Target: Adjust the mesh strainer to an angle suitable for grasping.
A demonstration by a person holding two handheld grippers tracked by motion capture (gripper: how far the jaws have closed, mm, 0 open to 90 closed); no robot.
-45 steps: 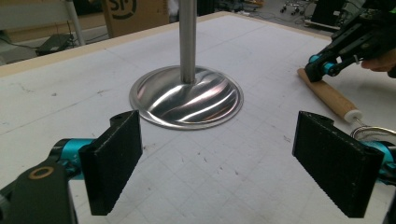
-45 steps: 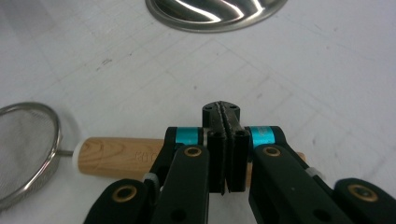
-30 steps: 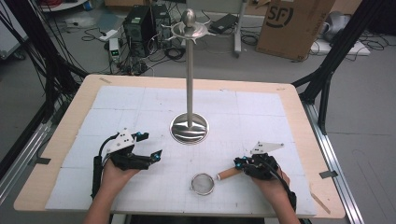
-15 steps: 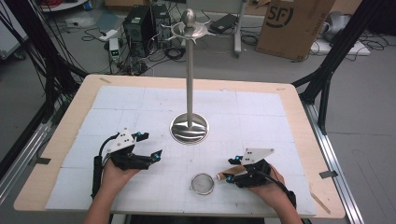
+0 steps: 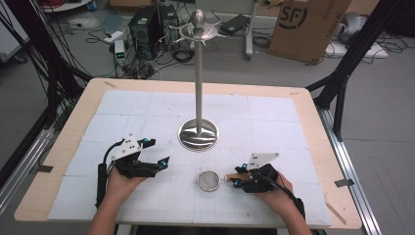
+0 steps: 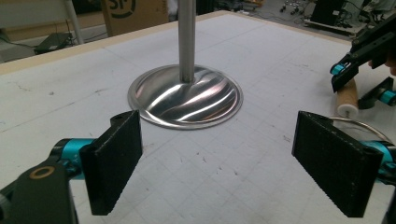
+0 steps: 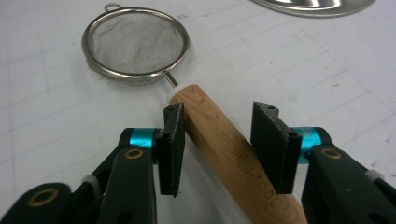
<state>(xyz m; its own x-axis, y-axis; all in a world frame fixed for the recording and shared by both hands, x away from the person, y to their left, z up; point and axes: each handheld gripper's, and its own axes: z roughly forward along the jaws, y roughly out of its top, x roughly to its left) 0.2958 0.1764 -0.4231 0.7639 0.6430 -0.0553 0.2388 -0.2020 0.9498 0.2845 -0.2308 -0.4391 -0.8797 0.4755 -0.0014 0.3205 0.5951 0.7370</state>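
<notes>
So the little mesh strainer (image 5: 209,180) is lying flat on the tabletop (image 5: 274,122), a bit in front of the shiny base of the hanging stand (image 5: 198,133), with its wooden handle (image 7: 224,154) pointing toward the person's right hand. That's pretty clearly why the right tool (image 5: 236,177) comes in low and level: its jaws sit either side of the handle near the mesh end and have just been closing in. The left-side pad looks like it's touching the wood, but there's a visible gap at the other pad, so it's not a real pinch yet. The left tool (image 6: 224,163) rests spread wide with nothing in it, facing the stand, probably just parked out of the way. Best guess is the strainer gets hung on the hooks up top (image 5: 198,30).
</notes>
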